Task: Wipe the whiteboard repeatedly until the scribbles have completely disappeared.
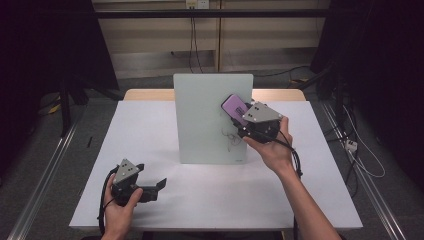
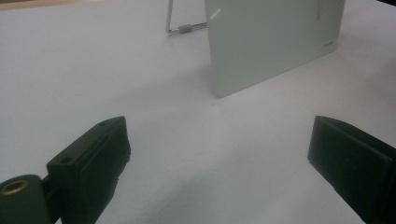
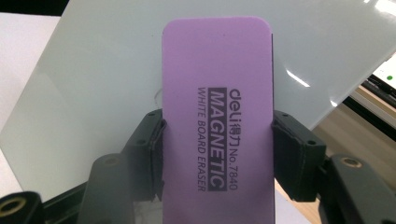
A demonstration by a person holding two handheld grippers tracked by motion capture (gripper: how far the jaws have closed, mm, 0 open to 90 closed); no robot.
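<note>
A pale glass whiteboard (image 1: 210, 117) stands upright on the white table (image 1: 150, 130), with faint pen scribbles (image 1: 231, 138) low on its right side. My right gripper (image 1: 239, 118) is shut on a purple magnetic whiteboard eraser (image 1: 235, 108), held against the board's upper right area. In the right gripper view the eraser (image 3: 217, 116) sits clamped between both jaws in front of the board (image 3: 93, 84). My left gripper (image 1: 159, 184) rests open on the table near the front left, nothing between its jaws. The left gripper view shows the board's lower corner (image 2: 271, 42) ahead.
A wire stand (image 2: 180, 25) props the board from behind. Metal rails run along the floor on both sides of the table, and cables (image 1: 357, 150) lie on the floor at the right. A wooden table edge (image 1: 150, 94) shows behind the white surface.
</note>
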